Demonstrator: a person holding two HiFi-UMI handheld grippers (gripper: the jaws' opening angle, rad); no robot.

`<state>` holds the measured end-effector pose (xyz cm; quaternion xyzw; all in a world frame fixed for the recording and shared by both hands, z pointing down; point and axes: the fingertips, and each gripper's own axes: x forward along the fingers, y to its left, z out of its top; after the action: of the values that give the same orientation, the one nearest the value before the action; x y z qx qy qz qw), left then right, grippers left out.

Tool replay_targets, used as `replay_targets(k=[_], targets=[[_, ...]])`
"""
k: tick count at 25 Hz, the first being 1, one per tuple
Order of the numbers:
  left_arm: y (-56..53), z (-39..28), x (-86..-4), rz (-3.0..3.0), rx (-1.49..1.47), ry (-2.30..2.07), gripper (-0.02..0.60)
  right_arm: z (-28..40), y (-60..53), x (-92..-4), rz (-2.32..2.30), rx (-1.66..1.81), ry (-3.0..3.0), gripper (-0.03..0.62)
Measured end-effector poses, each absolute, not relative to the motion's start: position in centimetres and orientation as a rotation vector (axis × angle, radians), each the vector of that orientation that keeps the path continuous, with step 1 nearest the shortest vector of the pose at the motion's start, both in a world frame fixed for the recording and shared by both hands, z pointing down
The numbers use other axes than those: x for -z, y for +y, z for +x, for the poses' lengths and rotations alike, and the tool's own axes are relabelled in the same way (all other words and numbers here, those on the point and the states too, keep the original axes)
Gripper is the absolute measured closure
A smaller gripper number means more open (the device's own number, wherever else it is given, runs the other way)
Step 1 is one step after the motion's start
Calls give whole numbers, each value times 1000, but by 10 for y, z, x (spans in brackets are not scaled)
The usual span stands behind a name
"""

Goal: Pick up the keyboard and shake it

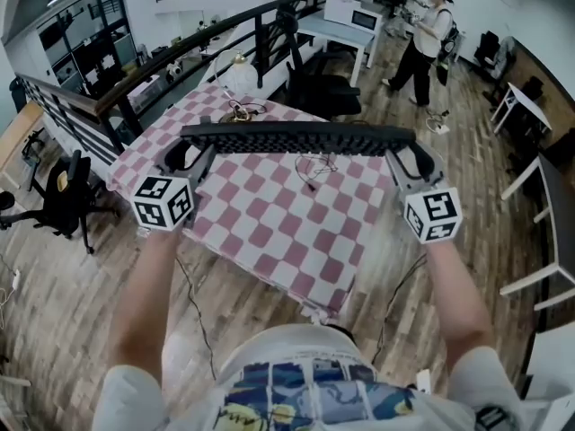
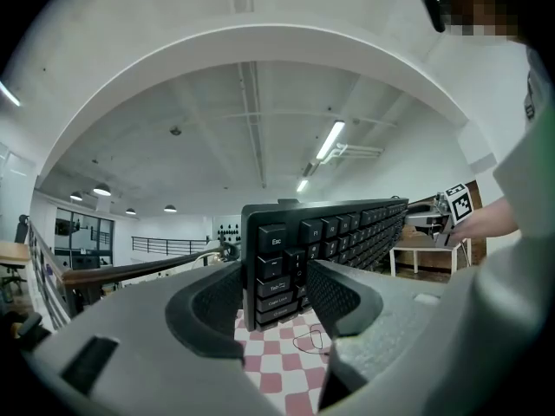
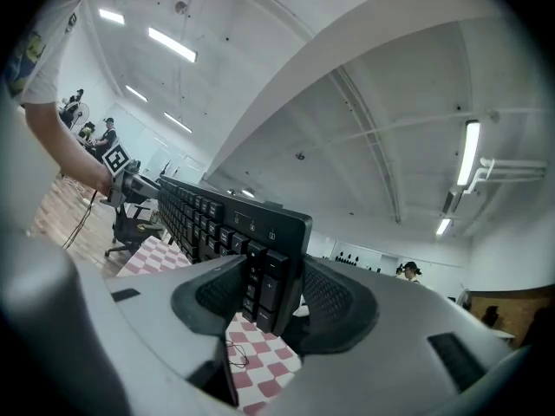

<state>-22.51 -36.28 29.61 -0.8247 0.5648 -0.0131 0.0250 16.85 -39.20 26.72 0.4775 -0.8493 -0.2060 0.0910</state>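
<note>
- We hold the black keyboard in the air above the pink checkered table.
- Our left gripper grips its left end.
- Our right gripper grips its right end.

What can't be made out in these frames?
- Head view: keyboard key legends, too small; the table strip behind it, hidden by it.
- Head view: where the thin cable ends, too small.
- Right gripper view: keyboard's back face, turned away behind the fingers.
</note>
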Motion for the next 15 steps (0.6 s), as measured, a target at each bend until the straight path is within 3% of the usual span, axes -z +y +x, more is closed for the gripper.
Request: replay_targets(k=[15], targets=[[-357, -229, -256, -2473, -5, 1717, 362, 165, -368, -219, 1501, 821, -2420, 402]])
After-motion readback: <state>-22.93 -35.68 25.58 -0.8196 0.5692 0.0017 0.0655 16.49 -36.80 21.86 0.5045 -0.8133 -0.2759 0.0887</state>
